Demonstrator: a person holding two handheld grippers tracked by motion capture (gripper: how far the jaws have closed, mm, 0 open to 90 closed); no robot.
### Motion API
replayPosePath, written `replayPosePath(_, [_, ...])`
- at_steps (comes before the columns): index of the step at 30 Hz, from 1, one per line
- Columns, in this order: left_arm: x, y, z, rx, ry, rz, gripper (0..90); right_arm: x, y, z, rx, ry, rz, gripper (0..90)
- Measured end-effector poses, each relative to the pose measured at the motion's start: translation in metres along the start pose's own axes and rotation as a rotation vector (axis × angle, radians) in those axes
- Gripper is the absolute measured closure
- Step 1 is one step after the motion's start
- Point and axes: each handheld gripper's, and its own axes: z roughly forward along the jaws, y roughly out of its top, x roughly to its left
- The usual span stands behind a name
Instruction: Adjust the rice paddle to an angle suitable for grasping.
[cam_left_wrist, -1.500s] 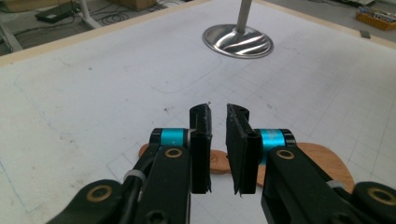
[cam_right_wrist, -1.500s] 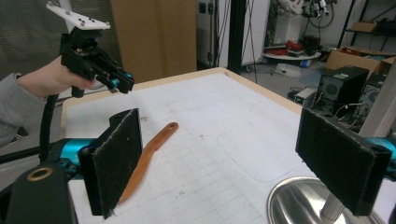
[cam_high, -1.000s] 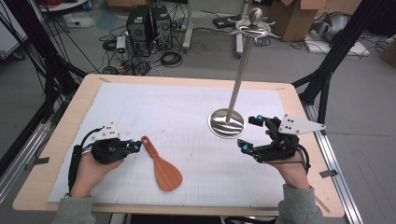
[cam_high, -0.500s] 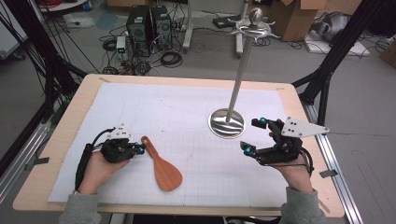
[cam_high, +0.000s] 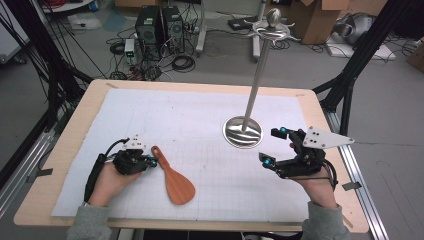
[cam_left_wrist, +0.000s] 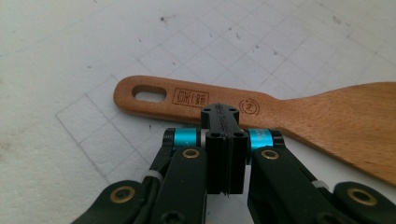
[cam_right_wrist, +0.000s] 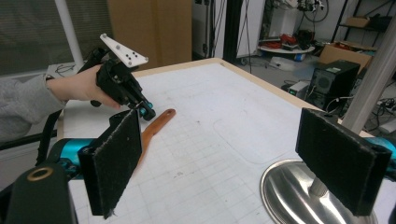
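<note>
My left gripper (cam_left_wrist: 219, 116), jaws shut and empty, has dropped to the spatula (cam_high: 172, 176) handle, seemingly touching; right gripper (cam_high: 277, 147) wide.

The left gripper (cam_high: 154, 161), jaws pressed together, now sits lower and closer to the wooden spatula (cam_high: 172, 177) than before. Its tips hang just above the handle near the hanging hole, tilted down at it.
</note>
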Motion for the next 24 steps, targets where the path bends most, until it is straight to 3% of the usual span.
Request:
replayPosePath(11, [-0.004, 0.004, 0.012, -0.023, 0.005, -0.007, 89.1, 0.001, -0.003, -0.003, 0.013, -0.009, 0.000, 13.3])
replayPosePath(24, [-0.027, 0.020, 0.032, -0.024, -0.027, 0.053, 89.2, 0.001, -0.007, -0.012, 0.012, -0.030, 0.016, 13.3])
